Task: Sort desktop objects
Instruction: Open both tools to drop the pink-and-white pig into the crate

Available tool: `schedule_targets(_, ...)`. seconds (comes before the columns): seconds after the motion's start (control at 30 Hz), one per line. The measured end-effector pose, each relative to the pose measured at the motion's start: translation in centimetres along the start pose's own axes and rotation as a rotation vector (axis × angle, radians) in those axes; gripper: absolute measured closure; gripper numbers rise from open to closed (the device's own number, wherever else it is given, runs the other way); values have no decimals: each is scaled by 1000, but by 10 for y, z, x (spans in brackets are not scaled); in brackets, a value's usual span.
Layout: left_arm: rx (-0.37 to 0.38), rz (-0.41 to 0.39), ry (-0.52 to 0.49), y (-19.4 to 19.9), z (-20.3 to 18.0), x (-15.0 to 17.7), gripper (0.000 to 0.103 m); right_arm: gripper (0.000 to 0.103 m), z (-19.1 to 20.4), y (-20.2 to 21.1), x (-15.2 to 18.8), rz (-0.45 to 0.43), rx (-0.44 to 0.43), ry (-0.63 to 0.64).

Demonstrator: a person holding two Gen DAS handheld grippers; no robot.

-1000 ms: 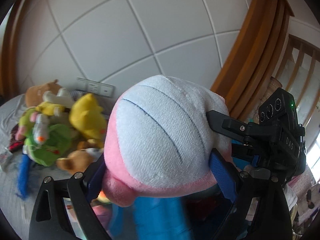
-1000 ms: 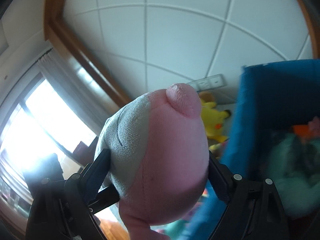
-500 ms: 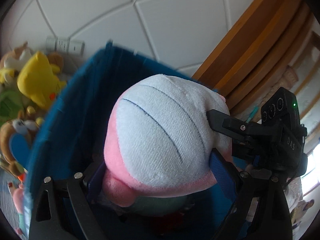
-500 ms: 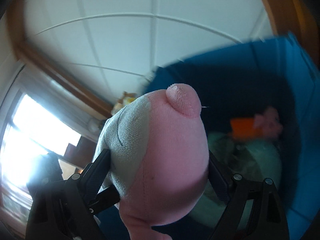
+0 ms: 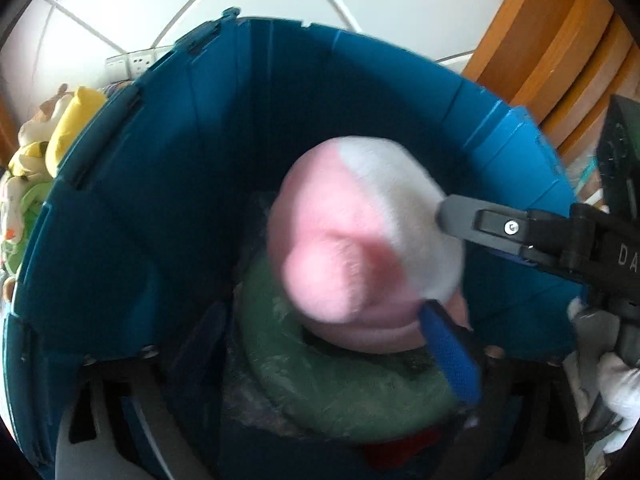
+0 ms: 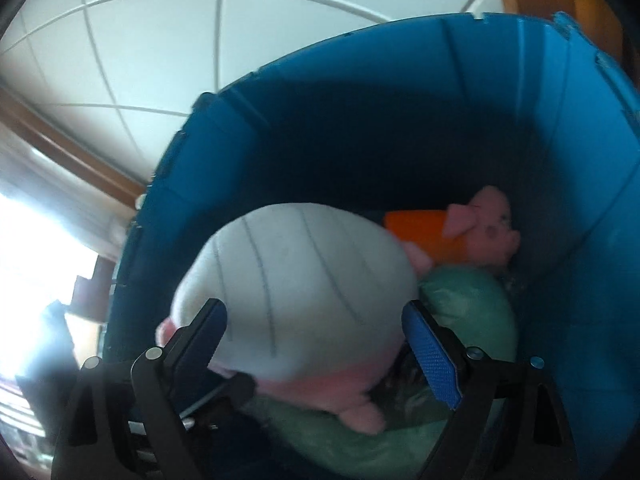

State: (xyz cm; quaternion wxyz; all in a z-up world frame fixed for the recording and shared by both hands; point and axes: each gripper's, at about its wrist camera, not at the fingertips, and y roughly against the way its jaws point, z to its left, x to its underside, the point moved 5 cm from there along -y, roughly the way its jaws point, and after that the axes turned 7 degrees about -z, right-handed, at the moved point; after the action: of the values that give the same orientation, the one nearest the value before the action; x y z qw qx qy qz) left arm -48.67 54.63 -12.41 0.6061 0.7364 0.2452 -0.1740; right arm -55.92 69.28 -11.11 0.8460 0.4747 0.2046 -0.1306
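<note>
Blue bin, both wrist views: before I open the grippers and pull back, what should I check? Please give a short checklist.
1. Pink-white plush is inside the blue bin walls: ok.
2. Left gripper is clear of the plush, its fingers apart: ok.
3. Right gripper has let go: cannot tell, the plush sits between its fingers.
4. Plush rests on the green cushion: cannot tell, blurred.
5. Pig toy is out of the way: ok.

The only lettering that can be read is a pale "DA" on the black plastic body of the right tongs [image 5: 440, 216], at the right edge of the left wrist view, where the frame cuts it off. The right wrist view shows no readable text.
</note>
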Motion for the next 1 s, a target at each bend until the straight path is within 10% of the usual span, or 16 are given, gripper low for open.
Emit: schedule_targets(1.0, -145, -243, -148, 148, -27, 52, 0, 1, 54, 134, 74, -176, 226, 359)
